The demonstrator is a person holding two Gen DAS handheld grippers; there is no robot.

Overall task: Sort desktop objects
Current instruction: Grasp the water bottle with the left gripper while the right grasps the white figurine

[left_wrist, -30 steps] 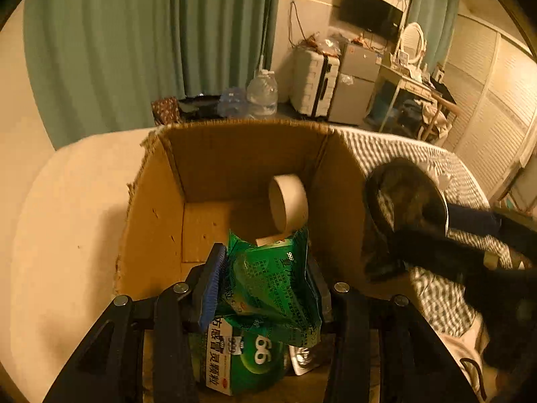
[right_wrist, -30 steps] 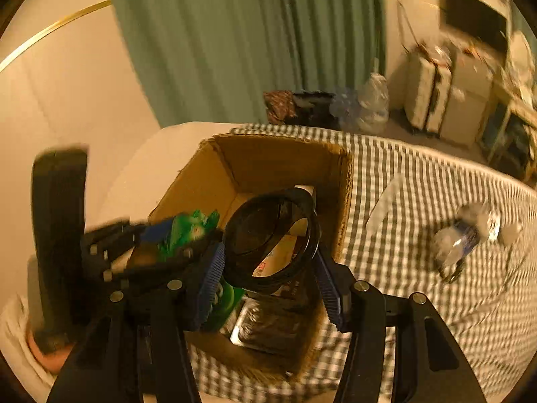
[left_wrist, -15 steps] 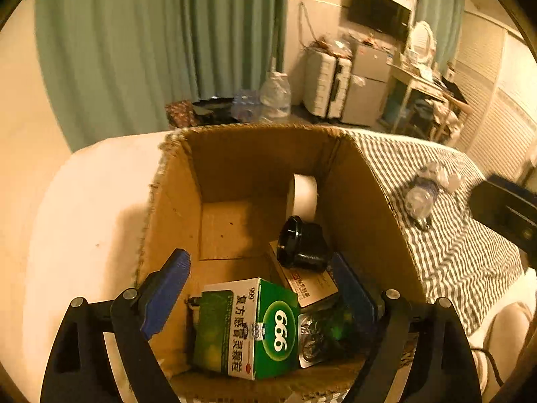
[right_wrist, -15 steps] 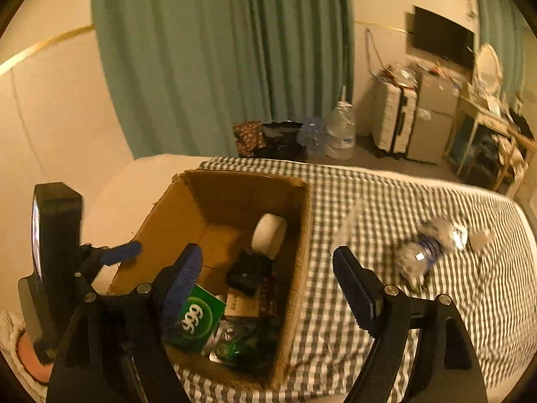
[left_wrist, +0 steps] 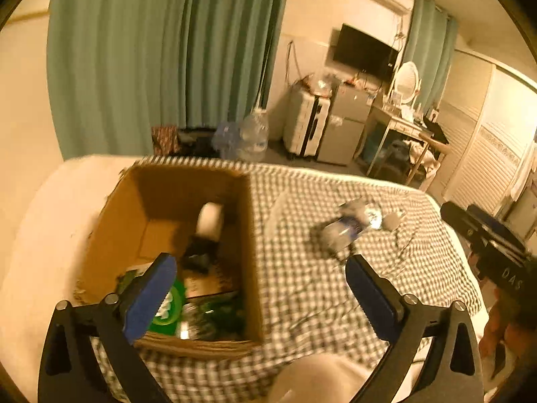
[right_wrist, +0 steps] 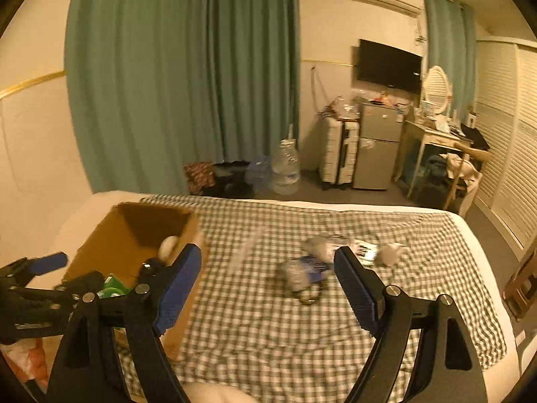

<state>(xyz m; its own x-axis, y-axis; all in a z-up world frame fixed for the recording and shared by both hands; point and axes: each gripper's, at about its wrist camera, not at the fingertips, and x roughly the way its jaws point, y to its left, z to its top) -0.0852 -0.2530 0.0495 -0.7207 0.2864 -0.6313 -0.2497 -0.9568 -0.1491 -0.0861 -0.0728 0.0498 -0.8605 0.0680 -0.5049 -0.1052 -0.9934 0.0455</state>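
Box left on checked cloth | bottle beside | both hand-held grippers spread, empty

My left gripper has two matte black angular arms, each ending in a finger faced with a textured blue pad. Round silver screws sit at the joints. My right gripper matches it: black frame, blue ribbed pads, silver screws. White lettering marks its black body in the left view.
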